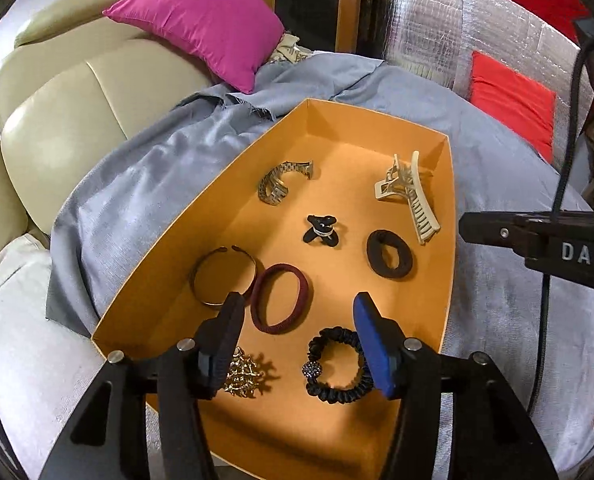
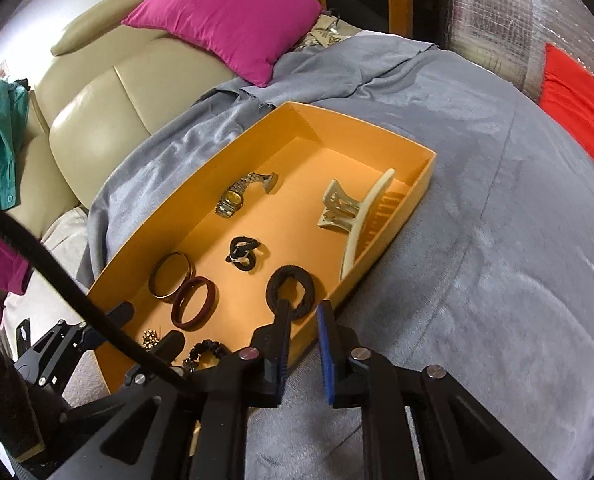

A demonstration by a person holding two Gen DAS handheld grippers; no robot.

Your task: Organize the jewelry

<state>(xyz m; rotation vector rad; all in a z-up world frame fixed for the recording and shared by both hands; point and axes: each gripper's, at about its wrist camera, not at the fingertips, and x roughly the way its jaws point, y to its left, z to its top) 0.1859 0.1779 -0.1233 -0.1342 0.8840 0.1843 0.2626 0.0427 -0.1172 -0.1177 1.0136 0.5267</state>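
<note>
In my left view, my left gripper (image 1: 297, 340) hangs low in the frame over the near end of the orange tray (image 1: 451, 216), jaws wide and holding nothing. My dark left finger covers the near edge of the gold bangle (image 1: 221, 275) and part of the gold brooch (image 1: 244, 373) at lower left. Between my fingers lies the maroon hair band (image 1: 279, 298). My blue-padded finger cuts off the right side of the black scrunchie (image 1: 337, 366) (its beaded charm is too small to read clearly). Further up the tray sit the metal watch (image 1: 277, 184), the small black clip (image 1: 321, 231), the dark brown hair tie (image 1: 390, 254) and the cream claw clip (image 1: 409, 196). At the right edge my other gripper's body juts in over the grey cloth (image 1: 505, 184).

In my right view, a black cable (image 2: 77, 292) sweeps across the lower left, hiding part of the tray's near corner; the brooch and scrunchie only peek out. My right gripper (image 2: 304, 312) sits at bottom centre, straddling the tray's right wall, jaws narrow with a slim gap and nothing between them. The left fingertip overlaps the brown hair tie's near edge; I cannot tell whether it touches.
</note>
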